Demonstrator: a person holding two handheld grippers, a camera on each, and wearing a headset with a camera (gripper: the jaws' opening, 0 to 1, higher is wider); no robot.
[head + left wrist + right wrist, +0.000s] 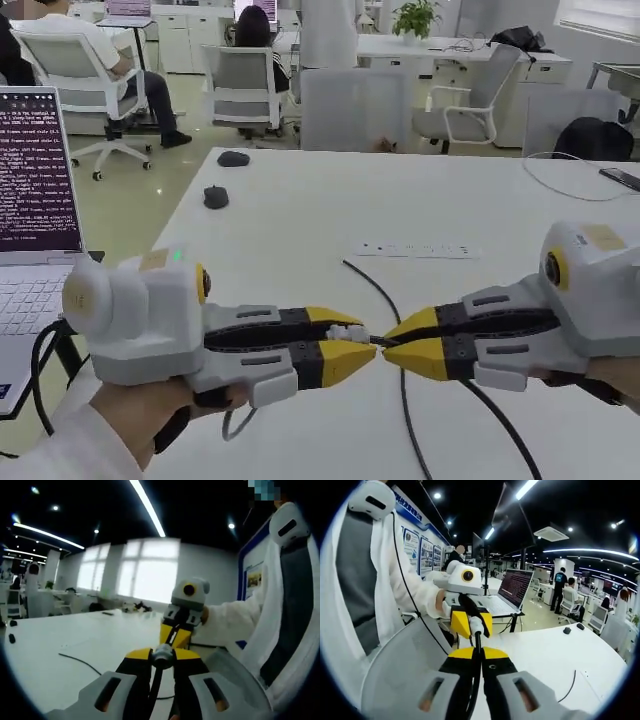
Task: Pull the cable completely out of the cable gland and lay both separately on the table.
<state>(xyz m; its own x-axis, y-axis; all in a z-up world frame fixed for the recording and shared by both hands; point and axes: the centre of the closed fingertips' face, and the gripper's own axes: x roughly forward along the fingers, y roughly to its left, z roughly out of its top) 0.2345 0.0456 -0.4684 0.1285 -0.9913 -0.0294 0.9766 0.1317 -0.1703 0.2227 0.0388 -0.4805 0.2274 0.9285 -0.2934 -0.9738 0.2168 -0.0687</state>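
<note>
Above the white table (290,230), my two grippers meet tip to tip. My left gripper (362,342) is shut on a small grey cable gland (352,333), which sits between its yellow jaws. My right gripper (388,343) is shut on the black cable (402,395) just beside the gland. The cable hangs down to the table and loops away. In the left gripper view the gland (162,656) shows at my left gripper (162,655), with the right gripper (175,635) facing it. In the right gripper view the cable (477,641) runs from my right gripper (476,653) to the gland (476,626) in the left gripper (471,624).
An open laptop (35,200) stands at the table's left edge. Two dark mice (233,158) (216,197) lie farther back, and a white strip (415,249) lies mid-table. A dark bag (595,138) sits at the far right. Office chairs and seated people are beyond the table.
</note>
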